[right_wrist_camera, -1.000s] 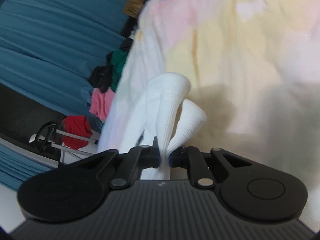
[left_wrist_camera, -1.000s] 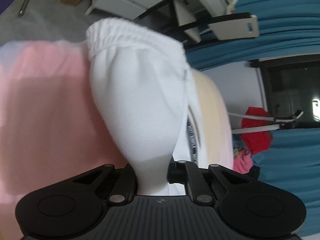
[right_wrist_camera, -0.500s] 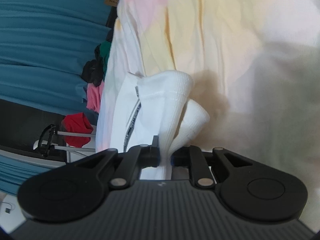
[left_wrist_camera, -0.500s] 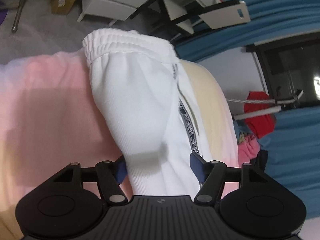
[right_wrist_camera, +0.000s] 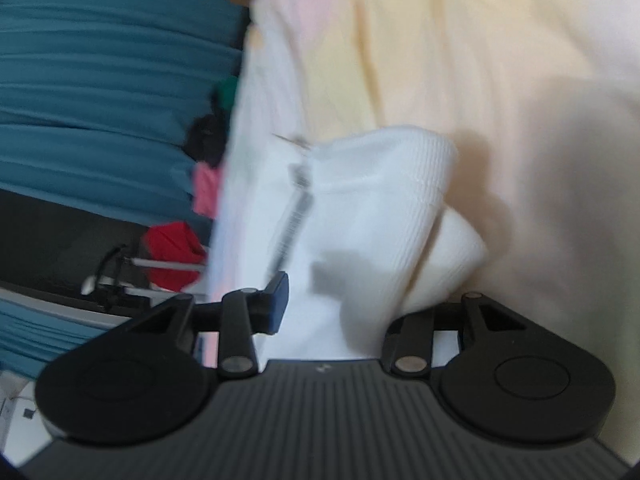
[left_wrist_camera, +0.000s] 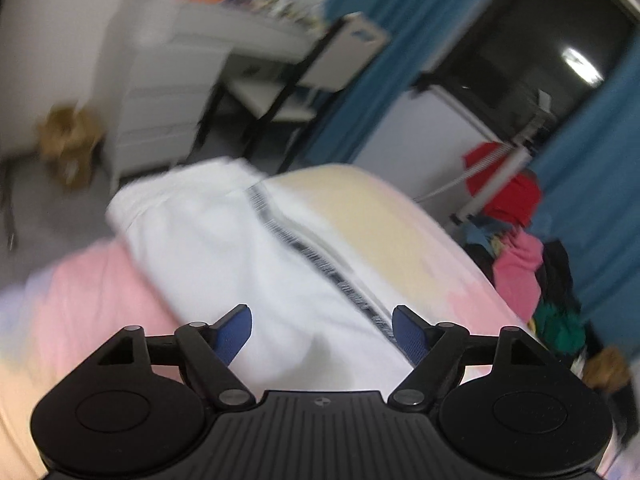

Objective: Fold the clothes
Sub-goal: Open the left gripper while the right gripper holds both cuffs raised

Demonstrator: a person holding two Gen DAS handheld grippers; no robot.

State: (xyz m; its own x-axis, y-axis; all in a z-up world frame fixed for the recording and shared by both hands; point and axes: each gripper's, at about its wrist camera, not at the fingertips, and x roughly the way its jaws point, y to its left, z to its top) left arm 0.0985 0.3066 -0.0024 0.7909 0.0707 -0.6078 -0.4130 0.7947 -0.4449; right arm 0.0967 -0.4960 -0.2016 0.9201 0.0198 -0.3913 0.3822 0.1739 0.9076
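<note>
One white knit garment with a black-and-white patterned side stripe (left_wrist_camera: 256, 248) lies folded on the pastel pink-and-yellow bedsheet (left_wrist_camera: 384, 208); in the left wrist view it stretches from just ahead of the claw up to its gathered waistband at the far edge of the bed. The left gripper (left_wrist_camera: 322, 330) hovers over the near end of the cloth with its two blue-padded fingers (left_wrist_camera: 234, 330) spread wide apart, gripping nothing.

In the right wrist view the same white garment (right_wrist_camera: 360, 216) shows two ribbed cuffs, one lying above the other, on the yellow part of the sheet (right_wrist_camera: 500, 60). The right gripper (right_wrist_camera: 372, 304) is also spread open: one blue pad (right_wrist_camera: 280, 300) stands clear at the left of the fabric, while the other finger is mostly hidden behind the lower cuff, and the cloth sits loosely between them without being pinched.

Beyond the bed hang teal blue curtains (left_wrist_camera: 592, 208). Beside it sits one pile of mixed clothes (left_wrist_camera: 532, 264) in red, pink, black and green, and one white drawer unit (left_wrist_camera: 168, 96) stands against the far wall, next to one brown cardboard box (left_wrist_camera: 68, 144). Both views are motion-blurred.
</note>
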